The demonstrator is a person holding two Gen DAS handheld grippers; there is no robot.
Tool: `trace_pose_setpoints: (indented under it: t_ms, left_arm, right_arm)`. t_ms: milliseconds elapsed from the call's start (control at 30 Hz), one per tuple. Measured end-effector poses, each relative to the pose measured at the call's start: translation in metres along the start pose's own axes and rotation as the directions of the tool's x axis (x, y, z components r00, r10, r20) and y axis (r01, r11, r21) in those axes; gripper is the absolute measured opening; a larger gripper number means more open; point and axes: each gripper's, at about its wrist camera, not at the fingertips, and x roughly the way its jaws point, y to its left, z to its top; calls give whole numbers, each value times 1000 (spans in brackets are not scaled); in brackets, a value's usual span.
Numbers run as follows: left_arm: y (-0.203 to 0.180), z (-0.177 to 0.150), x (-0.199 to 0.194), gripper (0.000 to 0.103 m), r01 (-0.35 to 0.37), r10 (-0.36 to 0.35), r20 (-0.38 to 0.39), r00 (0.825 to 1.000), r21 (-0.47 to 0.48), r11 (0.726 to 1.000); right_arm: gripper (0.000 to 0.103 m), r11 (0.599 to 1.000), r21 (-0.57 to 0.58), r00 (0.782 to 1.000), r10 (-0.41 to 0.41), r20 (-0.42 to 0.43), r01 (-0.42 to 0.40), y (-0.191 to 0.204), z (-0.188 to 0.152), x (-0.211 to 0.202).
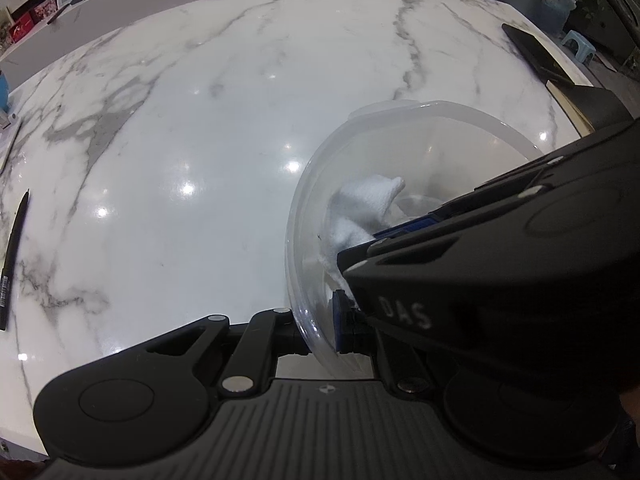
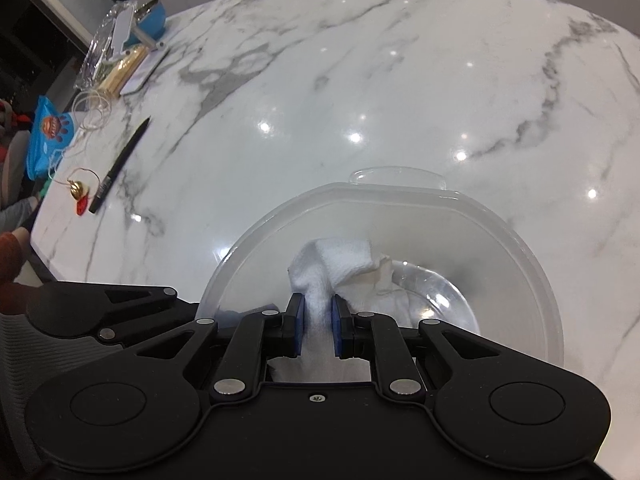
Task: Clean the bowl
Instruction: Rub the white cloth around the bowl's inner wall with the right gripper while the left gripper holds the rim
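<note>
So there's a clear plastic bowl (image 2: 500,216) sitting on the white marble worktop (image 2: 360,80), and the only thing inside it is a crumpled white cloth (image 2: 344,264). The bowl is see-through enough that the marble veins show through its wall. It has a wide flat rim with a little tab sticking out on the far side.

The right gripper (image 2: 318,320) is pointed down into the bowl, with its blue-padded fingers (image 2: 298,316) clenched on a fold of the cloth, the rest of the fabric bunched up ahead of them against the bowl's inside.

The left gripper (image 1: 320,320) is over at the bowl's near edge. Its fingers are pinched tight on the rim, one blue pad inside the wall and the other black finger (image 1: 276,324) outside it. From that side the right gripper's black body covers a good chunk of the bowl.

Other stuff is lying around well away from the bowl: a black pen (image 2: 120,164) off to the left, a small gold bell on a cord (image 2: 78,189) just beside it, a blue packet (image 2: 48,136) near the edge, and a clear tray (image 2: 96,52) with some bits I can't make out.
</note>
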Motion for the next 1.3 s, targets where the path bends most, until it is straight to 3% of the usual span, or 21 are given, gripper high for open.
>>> trace_pose_setpoints:
  t_ms: [367,800,1300]
  left_arm:
    - [1,0,2,8,-7,7,-10,1000,-4,1000]
    - [3,1,3,8,-13,13,-13,1000,-8,1000]
    - [0,0,2,8,-24,24,-7,1000,6,1000]
  right_arm:
    - [12,981,-81,983,-175,52,179,0,-4,-3]
    - [12,951,-120,957,-278,82,286,0,-9,-6]
    - [12,982,-90,986,-161,47,165,2,-8,-1]
